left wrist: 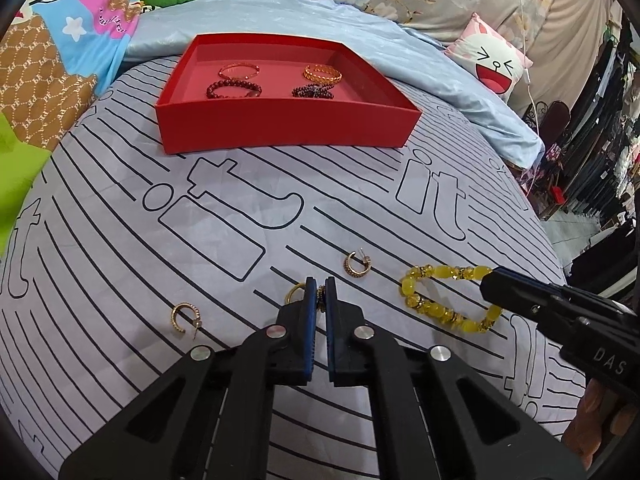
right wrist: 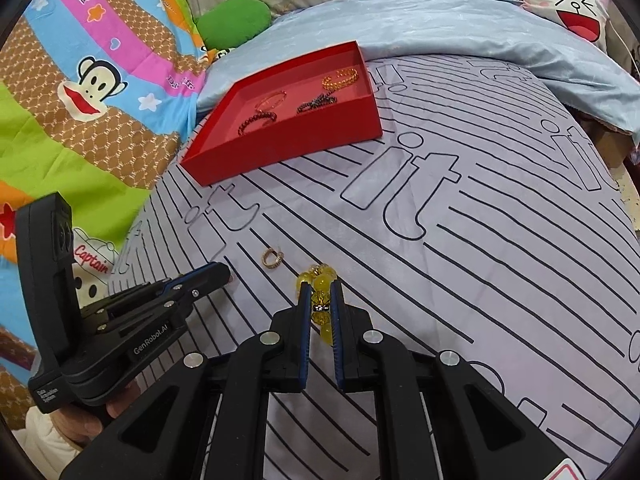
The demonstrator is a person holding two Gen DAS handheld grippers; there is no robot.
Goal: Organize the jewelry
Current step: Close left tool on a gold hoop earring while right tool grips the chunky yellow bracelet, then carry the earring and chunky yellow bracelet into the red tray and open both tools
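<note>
A red tray [left wrist: 280, 128] at the back of the bed holds several bracelets; it also shows in the right wrist view [right wrist: 288, 148]. My left gripper [left wrist: 320, 286] is shut on a gold hoop earring [left wrist: 294, 294] lying on the sheet. Two more gold hoop earrings lie nearby, one to its left [left wrist: 185, 317] and one to its right [left wrist: 357, 265], the latter also in the right wrist view [right wrist: 273, 258]. My right gripper [right wrist: 320, 290] is shut on a yellow bead bracelet [right wrist: 320, 280], which in the left wrist view [left wrist: 444, 300] lies on the sheet with the right gripper [left wrist: 490, 282] at its right end.
The bed has a grey sheet with black stripes and letters [left wrist: 248, 220]. A light blue blanket [left wrist: 440, 76] lies behind the tray. Cartoon quilt [right wrist: 80, 92], green plush [right wrist: 232, 20] and a rabbit-face pillow [left wrist: 490, 62] line the back. The bed edge drops off at right.
</note>
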